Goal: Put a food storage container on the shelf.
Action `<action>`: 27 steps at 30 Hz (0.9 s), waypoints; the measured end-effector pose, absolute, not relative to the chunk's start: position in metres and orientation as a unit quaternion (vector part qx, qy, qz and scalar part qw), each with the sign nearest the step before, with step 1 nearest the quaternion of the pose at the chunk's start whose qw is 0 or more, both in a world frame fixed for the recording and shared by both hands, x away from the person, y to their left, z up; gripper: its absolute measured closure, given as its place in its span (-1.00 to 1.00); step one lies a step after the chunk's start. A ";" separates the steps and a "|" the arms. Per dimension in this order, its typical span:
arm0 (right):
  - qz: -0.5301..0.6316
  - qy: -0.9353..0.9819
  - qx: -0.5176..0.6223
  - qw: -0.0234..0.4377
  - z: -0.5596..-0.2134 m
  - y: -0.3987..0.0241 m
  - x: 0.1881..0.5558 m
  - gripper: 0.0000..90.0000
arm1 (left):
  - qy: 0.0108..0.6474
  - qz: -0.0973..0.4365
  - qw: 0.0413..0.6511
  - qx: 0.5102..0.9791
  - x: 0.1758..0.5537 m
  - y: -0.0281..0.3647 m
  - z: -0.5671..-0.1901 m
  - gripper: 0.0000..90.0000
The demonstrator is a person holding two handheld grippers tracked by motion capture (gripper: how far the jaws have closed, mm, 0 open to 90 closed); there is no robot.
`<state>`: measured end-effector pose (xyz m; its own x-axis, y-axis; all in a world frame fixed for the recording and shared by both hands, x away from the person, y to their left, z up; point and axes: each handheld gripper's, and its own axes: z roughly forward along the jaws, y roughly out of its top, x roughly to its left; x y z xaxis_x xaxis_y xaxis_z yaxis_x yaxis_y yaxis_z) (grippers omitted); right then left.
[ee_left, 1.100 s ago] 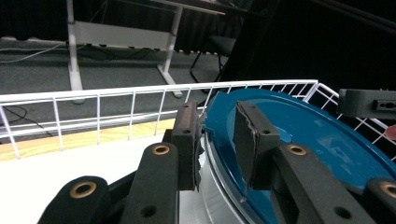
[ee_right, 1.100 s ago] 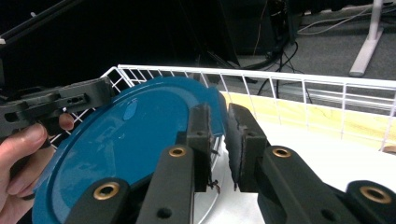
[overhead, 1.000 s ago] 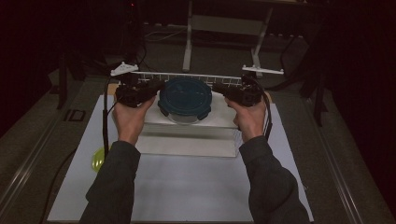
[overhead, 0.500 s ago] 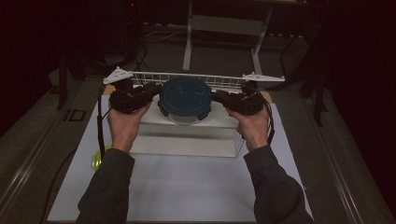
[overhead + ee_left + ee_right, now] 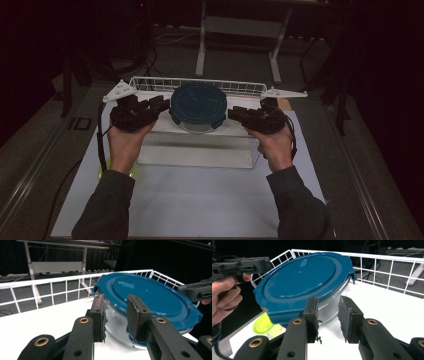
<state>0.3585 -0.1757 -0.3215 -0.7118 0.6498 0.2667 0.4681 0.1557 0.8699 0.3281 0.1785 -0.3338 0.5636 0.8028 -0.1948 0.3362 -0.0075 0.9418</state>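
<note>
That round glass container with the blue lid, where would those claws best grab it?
Probably from both sides at once, low on the clear glass wall under the lid's overhanging rim. The round glass container with the blue lid is wide and its lid flat, so one claw can't span it. The left claw and right claw already flank it, jaws open.

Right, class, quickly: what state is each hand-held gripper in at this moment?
Left hand-held gripper: open, holding nothing, jaws facing the blue-lidded glass container.
Right hand-held gripper: open, holding nothing, facing the same container.
</note>
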 end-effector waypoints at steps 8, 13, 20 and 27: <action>0.529 0.762 0.364 0.085 -0.329 -0.179 0.352 0.49 | 0.422 0.206 0.567 0.677 0.318 0.189 -0.345 0.49; 0.523 0.769 0.357 0.087 -0.335 -0.179 0.347 0.46 | 0.418 0.210 0.565 0.680 0.308 0.193 -0.350 0.48; 0.517 0.777 0.348 0.088 -0.345 -0.180 0.339 0.43 | 0.414 0.207 0.559 0.688 0.296 0.198 -0.358 0.45; 0.513 0.784 0.340 0.082 -0.356 -0.183 0.331 0.41 | 0.410 0.204 0.553 0.696 0.288 0.200 -0.368 0.44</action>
<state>0.3313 -0.1835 -0.3563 -0.7556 0.6168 0.2203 0.4494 0.2436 0.8595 0.2876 0.2003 -0.3678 0.5804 0.7964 -0.1701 0.3455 -0.0517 0.9370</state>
